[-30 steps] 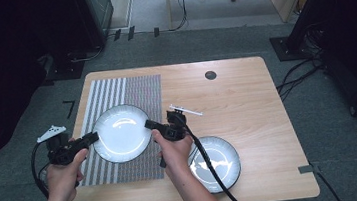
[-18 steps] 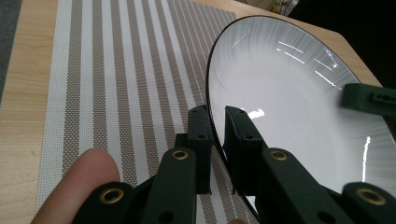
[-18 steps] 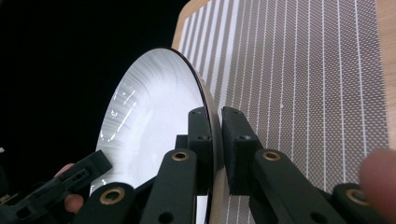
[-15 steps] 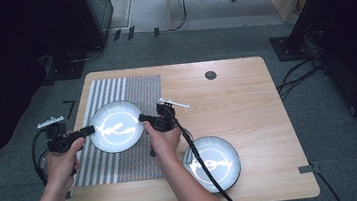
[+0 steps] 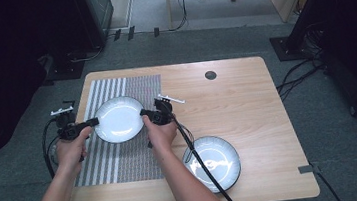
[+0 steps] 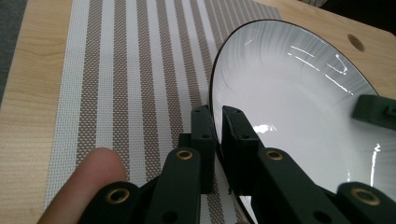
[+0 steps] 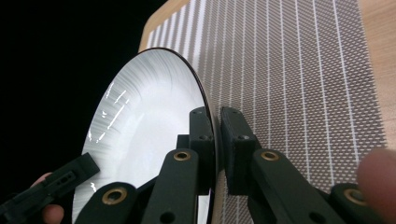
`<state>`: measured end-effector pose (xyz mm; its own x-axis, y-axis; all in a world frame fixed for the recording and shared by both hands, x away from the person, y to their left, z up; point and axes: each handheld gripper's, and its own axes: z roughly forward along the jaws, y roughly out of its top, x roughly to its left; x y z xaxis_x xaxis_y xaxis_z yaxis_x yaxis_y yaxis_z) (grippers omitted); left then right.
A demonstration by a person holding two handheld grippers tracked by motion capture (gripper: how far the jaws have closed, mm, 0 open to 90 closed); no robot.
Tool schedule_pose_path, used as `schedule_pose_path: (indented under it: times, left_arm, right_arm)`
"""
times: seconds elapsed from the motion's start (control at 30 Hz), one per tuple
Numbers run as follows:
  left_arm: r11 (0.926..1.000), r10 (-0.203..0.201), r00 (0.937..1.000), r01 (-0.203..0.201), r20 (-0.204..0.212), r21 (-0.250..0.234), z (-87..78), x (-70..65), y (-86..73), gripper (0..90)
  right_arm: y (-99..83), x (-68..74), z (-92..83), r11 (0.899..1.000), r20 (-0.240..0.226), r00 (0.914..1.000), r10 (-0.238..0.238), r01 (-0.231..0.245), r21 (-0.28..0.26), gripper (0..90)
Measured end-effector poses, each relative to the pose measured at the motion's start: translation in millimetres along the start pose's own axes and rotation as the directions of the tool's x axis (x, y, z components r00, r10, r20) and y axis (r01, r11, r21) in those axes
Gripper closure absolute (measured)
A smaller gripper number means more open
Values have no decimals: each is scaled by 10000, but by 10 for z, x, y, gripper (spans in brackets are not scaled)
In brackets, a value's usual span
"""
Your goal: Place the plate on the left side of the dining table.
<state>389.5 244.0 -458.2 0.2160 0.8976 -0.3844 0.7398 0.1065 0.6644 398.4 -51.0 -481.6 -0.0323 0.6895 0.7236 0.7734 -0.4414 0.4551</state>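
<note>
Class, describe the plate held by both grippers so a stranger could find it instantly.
On the wooden table, find the striped placemat. Above it, the white plate has its rim clamped by the left gripper and right gripper; the other plate lies untouched on bare wood.

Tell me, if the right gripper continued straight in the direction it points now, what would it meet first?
The right gripper is shut on the rim of the white plate and points across it at the left gripper on the opposite rim. It would probably push the plate, then meet that gripper.
</note>
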Motion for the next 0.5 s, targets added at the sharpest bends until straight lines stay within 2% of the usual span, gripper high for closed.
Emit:
schedule_pose_path:
  times: [0.07, 0.2, 0.5]
  left_arm:
    - [9999, -90, 9999, 91, -79, 105, 68, 28, 11, 846]
    - [9998, -173, 9991, 177, -378, 107, 180, 63, 4, 845]
    - [9994, -189, 9987, 202, -477, 281, 358, 96, -2, 846]
  right_arm:
    - [-8, -27, 54, 9999, 63, 9999, 148, -148, -13, 842]
    - [-30, -59, 145, 9998, 248, 9996, 145, -142, -114, 841]
    - [-22, -144, 252, 9998, 500, 9986, 180, -174, -128, 842]
